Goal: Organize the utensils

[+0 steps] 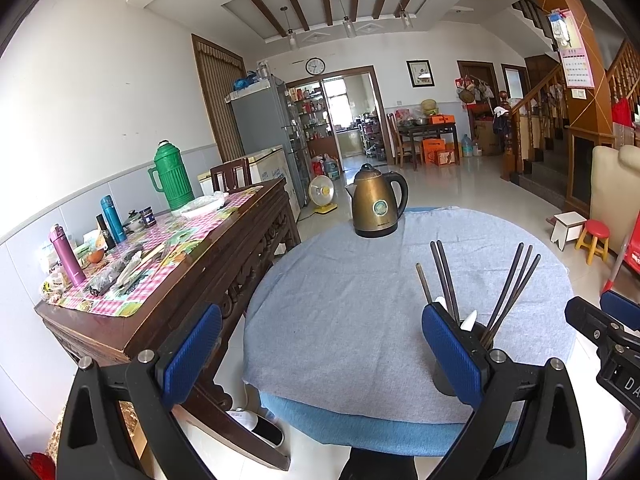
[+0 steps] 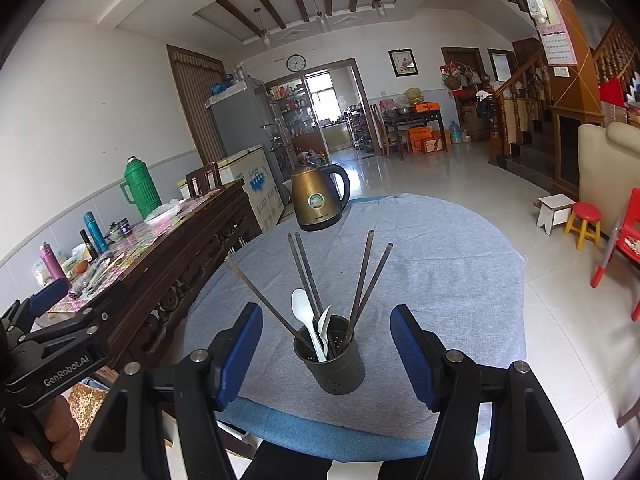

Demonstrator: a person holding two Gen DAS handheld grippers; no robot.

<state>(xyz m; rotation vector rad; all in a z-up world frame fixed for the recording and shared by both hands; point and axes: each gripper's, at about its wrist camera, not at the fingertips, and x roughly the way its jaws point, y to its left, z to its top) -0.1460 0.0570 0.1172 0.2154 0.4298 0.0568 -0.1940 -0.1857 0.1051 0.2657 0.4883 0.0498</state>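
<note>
A dark perforated utensil holder (image 2: 338, 368) stands upright on the grey cloth of the round table (image 2: 440, 280), near its front edge. Several dark chopsticks (image 2: 306, 276) and two white spoons (image 2: 302, 312) stick out of it. My right gripper (image 2: 326, 354) is open just in front of the holder, one blue pad on either side, neither touching it. My left gripper (image 1: 322, 356) is open over bare cloth to the left, nothing between its fingers. In the left wrist view its right finger hides most of the holder (image 1: 482, 340). The right gripper (image 1: 600, 314) shows at that view's right edge.
A bronze electric kettle (image 2: 318, 200) stands at the table's far side. A carved wooden sideboard (image 1: 224, 264) with a green thermos (image 1: 172, 180), bottles and clutter runs along the left. Small stools (image 2: 582, 224) and a red chair (image 2: 624, 240) stand on the floor to the right.
</note>
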